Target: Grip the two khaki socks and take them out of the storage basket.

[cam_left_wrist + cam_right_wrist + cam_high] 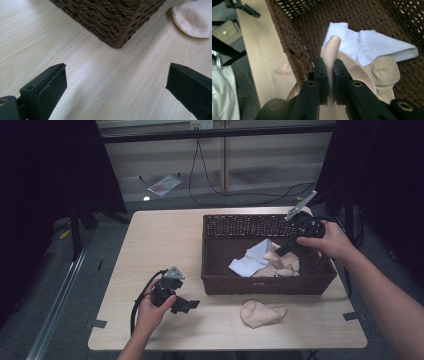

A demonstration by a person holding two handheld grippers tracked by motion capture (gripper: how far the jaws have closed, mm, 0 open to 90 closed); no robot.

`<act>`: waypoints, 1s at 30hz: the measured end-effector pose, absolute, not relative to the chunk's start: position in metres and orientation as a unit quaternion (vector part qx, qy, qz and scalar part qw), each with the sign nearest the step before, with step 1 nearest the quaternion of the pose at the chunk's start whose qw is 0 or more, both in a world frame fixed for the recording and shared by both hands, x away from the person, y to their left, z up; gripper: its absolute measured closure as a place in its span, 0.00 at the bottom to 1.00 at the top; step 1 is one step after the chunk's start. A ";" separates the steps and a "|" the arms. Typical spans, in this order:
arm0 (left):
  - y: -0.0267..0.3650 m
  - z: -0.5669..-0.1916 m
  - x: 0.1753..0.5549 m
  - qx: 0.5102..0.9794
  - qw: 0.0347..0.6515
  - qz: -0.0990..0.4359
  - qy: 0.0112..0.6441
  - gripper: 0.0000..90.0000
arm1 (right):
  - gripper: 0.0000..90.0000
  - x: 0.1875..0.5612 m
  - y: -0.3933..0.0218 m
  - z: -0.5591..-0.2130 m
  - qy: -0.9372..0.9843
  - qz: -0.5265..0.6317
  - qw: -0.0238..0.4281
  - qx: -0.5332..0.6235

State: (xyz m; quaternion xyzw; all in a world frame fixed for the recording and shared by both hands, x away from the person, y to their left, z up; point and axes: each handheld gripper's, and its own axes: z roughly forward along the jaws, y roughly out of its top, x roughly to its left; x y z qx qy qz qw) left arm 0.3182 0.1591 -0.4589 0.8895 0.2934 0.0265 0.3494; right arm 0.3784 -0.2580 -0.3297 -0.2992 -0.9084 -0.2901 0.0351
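Resting at the table's (150,240) left front, the left tool (186,305) lies low with jaws spread wide, nothing between them; the woven basket's (265,282) corner is just ahead of it. A loose beige sock (262,313) lies on the table before the basket's front wall. Inside the basket: a white sock (372,47) and a heap of beige socks (286,266). Right tool (330,75): jaws pinched narrow on a fold of a beige sock (331,51) from that heap. Handling advice: lift straight and slowly so the thin fabric clears its neighbours and the rim without slipping or dragging the white sock along.
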 end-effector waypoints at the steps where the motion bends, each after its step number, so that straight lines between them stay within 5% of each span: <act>1: 0.159 -0.459 0.318 0.889 0.349 0.026 0.293 0.03 | 0.94 0.378 -0.258 -0.330 -0.908 -0.290 0.035 -0.299; 30: 0.157 -0.460 0.318 0.893 0.345 0.026 0.289 0.03 | 0.94 0.351 -0.266 -0.275 -0.915 -0.313 0.044 -0.250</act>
